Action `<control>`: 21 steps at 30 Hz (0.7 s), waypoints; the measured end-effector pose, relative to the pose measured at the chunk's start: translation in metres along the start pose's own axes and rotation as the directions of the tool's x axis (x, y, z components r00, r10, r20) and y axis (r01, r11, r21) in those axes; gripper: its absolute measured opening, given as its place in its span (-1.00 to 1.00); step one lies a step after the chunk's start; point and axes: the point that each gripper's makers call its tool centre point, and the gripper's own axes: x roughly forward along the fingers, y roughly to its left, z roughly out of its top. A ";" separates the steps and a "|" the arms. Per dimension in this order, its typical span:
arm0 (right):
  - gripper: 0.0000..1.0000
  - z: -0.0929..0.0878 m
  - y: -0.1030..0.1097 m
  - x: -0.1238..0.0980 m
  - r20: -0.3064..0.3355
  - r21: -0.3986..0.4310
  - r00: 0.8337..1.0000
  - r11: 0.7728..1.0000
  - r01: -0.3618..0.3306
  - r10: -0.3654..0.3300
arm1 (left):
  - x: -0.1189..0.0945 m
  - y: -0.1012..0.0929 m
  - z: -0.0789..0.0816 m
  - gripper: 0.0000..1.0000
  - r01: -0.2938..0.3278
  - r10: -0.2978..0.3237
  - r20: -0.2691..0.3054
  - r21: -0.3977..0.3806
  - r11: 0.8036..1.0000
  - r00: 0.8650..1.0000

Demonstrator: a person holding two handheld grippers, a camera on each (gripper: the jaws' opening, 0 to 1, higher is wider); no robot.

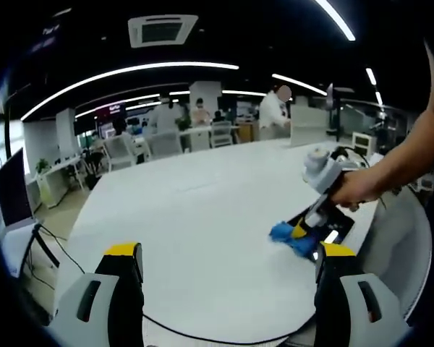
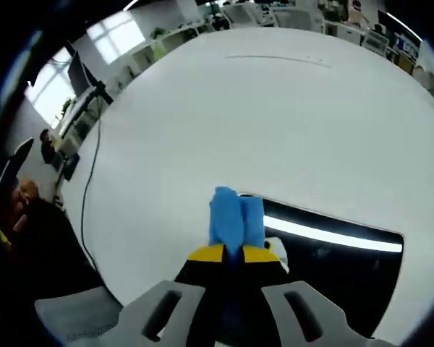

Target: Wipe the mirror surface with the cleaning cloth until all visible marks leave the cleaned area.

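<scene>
A dark flat mirror lies on the white table and reflects a bright ceiling light strip. My right gripper is shut on a blue cleaning cloth, which hangs at the mirror's left edge. In the left gripper view the same cloth sits under the right gripper at the mirror, held by a person's hand. My left gripper stands open above the table, its yellow-tipped jaws wide apart with nothing between them.
A black cable runs along the table's near edge. Office desks, chairs and several people stand beyond the far side. A monitor sits at the left. A person's arm reaches in from the right.
</scene>
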 end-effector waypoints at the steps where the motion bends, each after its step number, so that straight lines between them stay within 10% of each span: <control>1: -0.98 0.002 -0.001 0.001 0.000 0.002 1.000 1.000 0.000 0.000 | 0.000 0.000 0.000 0.99 0.000 0.000 0.000 0.000 1.000 1.000; 21: -0.97 0.018 -0.012 0.009 0.022 0.008 1.000 1.000 -0.011 0.010 | 0.008 0.002 0.014 0.99 -0.013 0.013 0.013 0.020 1.000 1.000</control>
